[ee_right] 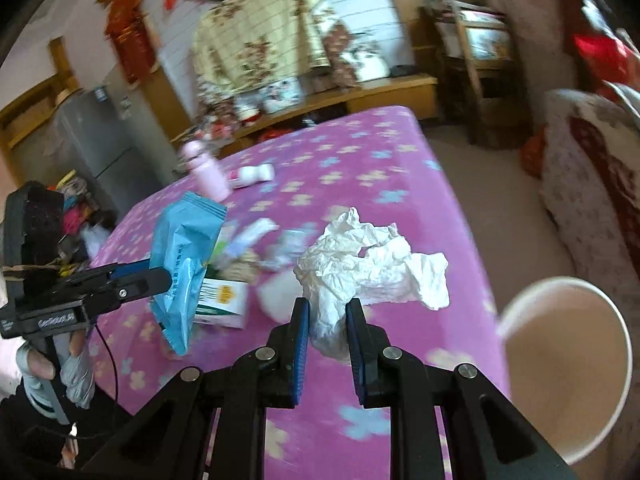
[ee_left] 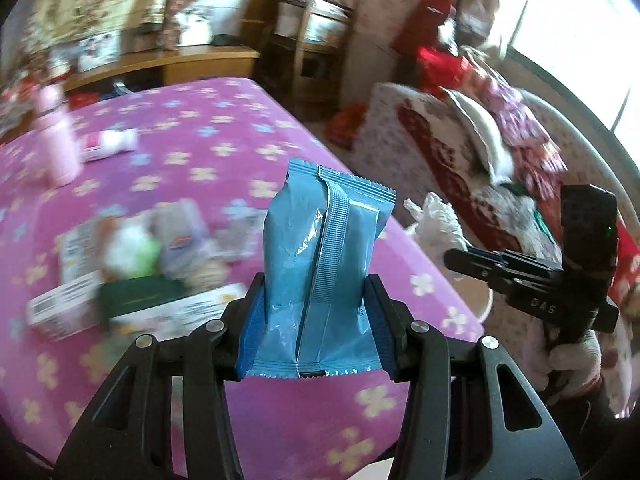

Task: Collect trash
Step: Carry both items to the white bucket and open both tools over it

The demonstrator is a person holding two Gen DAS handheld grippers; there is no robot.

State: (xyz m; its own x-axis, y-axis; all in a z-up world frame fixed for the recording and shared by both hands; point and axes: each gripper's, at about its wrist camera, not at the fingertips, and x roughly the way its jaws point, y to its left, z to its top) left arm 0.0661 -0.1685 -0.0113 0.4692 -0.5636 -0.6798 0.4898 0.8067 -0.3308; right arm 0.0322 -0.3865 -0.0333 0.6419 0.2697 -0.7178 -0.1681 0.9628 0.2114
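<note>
My left gripper (ee_left: 314, 284) is shut on a blue snack wrapper (ee_left: 324, 264), held upright above the purple flowered table (ee_left: 224, 128). It also shows in the right wrist view (ee_right: 160, 278), with the blue wrapper (ee_right: 182, 260) in it. My right gripper (ee_right: 327, 306) is shut on a crumpled white tissue (ee_right: 368, 264), above the table (ee_right: 360, 160) near its right edge. In the left wrist view the right gripper (ee_left: 454, 258) holds the tissue (ee_left: 436, 220) beyond the table edge. A white bin (ee_right: 568, 364) stands off the table to the lower right.
Blurred wrappers and boxes (ee_left: 132, 272) lie on the table's near left. A pink bottle (ee_left: 58, 140) and a small white tube (ee_left: 108, 144) are farther back. A sofa with cushions (ee_left: 460, 152) is on the right, shelves (ee_left: 312, 40) behind.
</note>
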